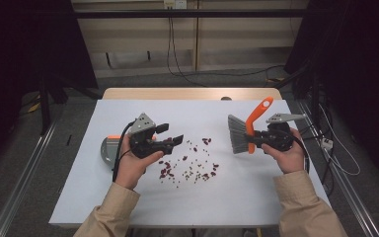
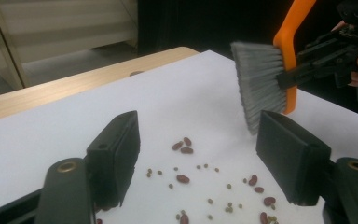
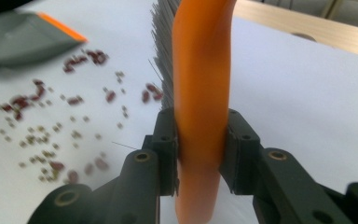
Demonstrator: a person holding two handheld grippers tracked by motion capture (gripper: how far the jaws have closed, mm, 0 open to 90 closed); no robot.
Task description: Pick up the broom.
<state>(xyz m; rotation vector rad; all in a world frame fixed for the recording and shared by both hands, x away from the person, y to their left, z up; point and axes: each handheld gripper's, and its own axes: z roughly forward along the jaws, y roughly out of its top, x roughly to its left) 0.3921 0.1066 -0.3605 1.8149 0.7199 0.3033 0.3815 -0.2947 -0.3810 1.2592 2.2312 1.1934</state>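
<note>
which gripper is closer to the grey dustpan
Left. The left gripper is open just right of the dustpan, its hand beside the pan. The right gripper, shut on the brush, is across the scattered beans.

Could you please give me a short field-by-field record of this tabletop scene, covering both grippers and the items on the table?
surface: table under a white cover
left gripper: jaws apart, nothing between them, above the scattered beans
right gripper: shut on the brush's orange handle
brush: held off the table, grey bristles toward the beans
beans: red and small green ones, scattered loose mid-table
dustpan: grey with an orange edge, lying on the table by the left hand
</note>
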